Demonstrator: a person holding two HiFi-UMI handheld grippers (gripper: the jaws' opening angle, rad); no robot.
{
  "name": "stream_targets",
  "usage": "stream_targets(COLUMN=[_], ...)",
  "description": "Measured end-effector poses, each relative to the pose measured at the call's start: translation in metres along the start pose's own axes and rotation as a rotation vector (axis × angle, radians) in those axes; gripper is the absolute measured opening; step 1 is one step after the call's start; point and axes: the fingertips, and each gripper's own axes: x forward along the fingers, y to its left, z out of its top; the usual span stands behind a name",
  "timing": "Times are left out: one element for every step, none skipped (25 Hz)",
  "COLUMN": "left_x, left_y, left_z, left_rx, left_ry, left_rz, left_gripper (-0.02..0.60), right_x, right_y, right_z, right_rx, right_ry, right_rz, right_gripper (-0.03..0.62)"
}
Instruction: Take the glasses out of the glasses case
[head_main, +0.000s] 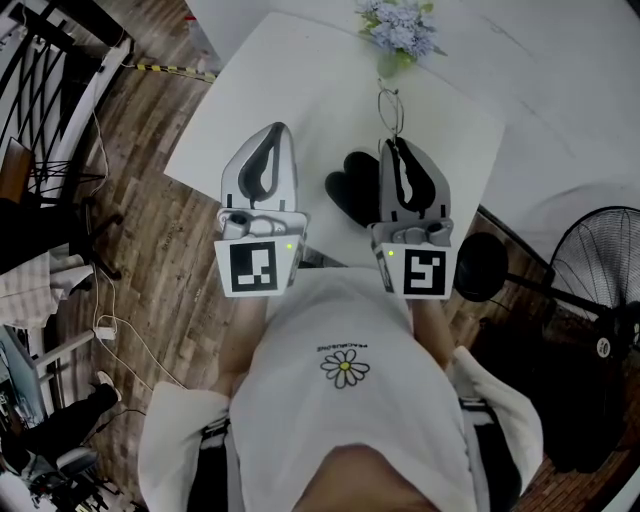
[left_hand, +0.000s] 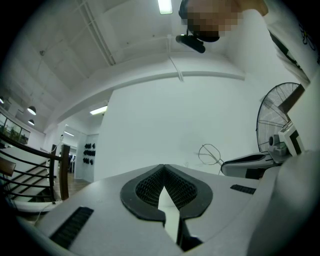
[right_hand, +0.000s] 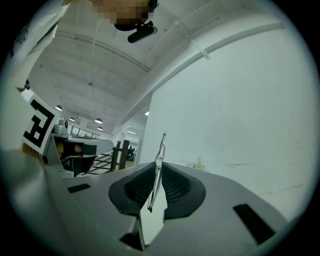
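Thin wire-framed glasses (head_main: 390, 108) hang in the air over the white table (head_main: 250, 90), pinched by one end in my right gripper (head_main: 390, 142), which is shut on them. In the right gripper view the glasses frame (right_hand: 159, 155) stands edge-on between the jaws of the right gripper (right_hand: 159, 166). The black glasses case (head_main: 348, 188) lies open on the table just left of and below that gripper. My left gripper (head_main: 278, 128) is level beside it, to the left of the case, shut and empty. The left gripper view shows the left gripper (left_hand: 163, 168) with its tips together, and the glasses (left_hand: 210, 154) off to the right.
A vase of pale blue flowers (head_main: 400, 28) stands at the table's far edge, just beyond the glasses. A black standing fan (head_main: 590, 270) is to the right of the table. Wooden floor, cables and stair railings (head_main: 50, 80) lie to the left.
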Motion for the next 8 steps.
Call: stream_targets(left_x=[-0.0004, -0.0009, -0.0013, -0.0015, -0.0014, -0.0012, -0.0009, -0.0006], left_y=[0.0, 0.0, 0.0001, 0.0002, 0.0004, 0.0006, 0.0008, 0.0011], left_z=[-0.0004, -0.0011, -0.0019, -0.0026, -0.0031, -0.0034, -0.0037, -0.0038], left_rx=[0.0, 0.001, 0.001, 0.001, 0.0, 0.0, 0.0, 0.0], left_ry=[0.0, 0.001, 0.002, 0.003, 0.004, 0.005, 0.006, 0.007], left_rz=[0.001, 0.002, 0.003, 0.004, 0.005, 0.006, 0.007, 0.007], left_gripper=[0.017, 0.017, 0.017, 0.017, 0.017, 0.017, 0.017, 0.017], right_x=[-0.0004, -0.0008, -0.0011, -0.0012, -0.0011, -0.0008, -0.0004, 0.0], right_y=[-0.0005, -0.0009, -0.0012, -0.0015, -0.0018, -0.0019, -0.002, -0.0019], right_z=[-0.0004, -0.0011, -0.002, -0.0028, -0.0034, -0.0036, -0.0034, -0.0031], right_rx=[-0.003, -0.005, -0.007, -0.009, -0.011, -0.012, -0.011, -0.01], right_ry=[0.001, 0.003, 0.006, 0.01, 0.012, 0.013, 0.013, 0.012], right_rz=[-0.001, -0.001, -0.001, -0.002, -0.001, -0.001, 0.0, 0.002], right_gripper=[0.038, 0.038, 0.038, 0.038, 0.038, 0.038, 0.038, 0.038])
